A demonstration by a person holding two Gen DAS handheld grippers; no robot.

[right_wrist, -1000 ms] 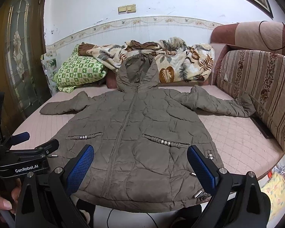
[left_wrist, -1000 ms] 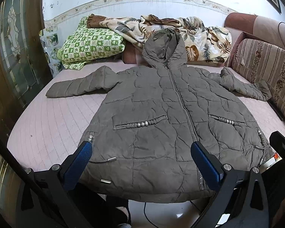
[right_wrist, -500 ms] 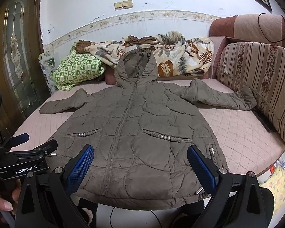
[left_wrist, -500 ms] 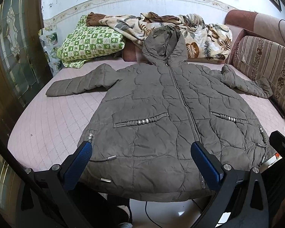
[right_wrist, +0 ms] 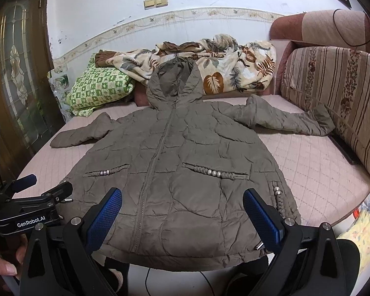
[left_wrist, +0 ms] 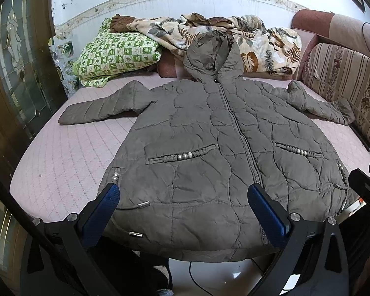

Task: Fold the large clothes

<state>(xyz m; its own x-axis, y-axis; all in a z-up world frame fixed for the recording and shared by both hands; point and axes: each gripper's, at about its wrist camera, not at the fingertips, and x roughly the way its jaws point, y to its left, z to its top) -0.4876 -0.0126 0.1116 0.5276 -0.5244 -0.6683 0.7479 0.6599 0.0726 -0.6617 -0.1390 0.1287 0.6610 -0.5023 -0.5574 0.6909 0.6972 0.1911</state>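
Both grippers nearer coat [left_wrist: 209, 148], jaws apart; coat flat, zipped, sleeves spread

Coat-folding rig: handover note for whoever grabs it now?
Left gripper: open, empty, above the hem.
Right gripper: open, empty, above the hem.
Hooded quilted coat: flat, front up, zipped, on the pink quilted bed; both sleeves spread out, hood resting against the leaf-print blanket, hem overhanging the near edge.
Done: coat laid out.
Left: every fold; probably sleeves in first.
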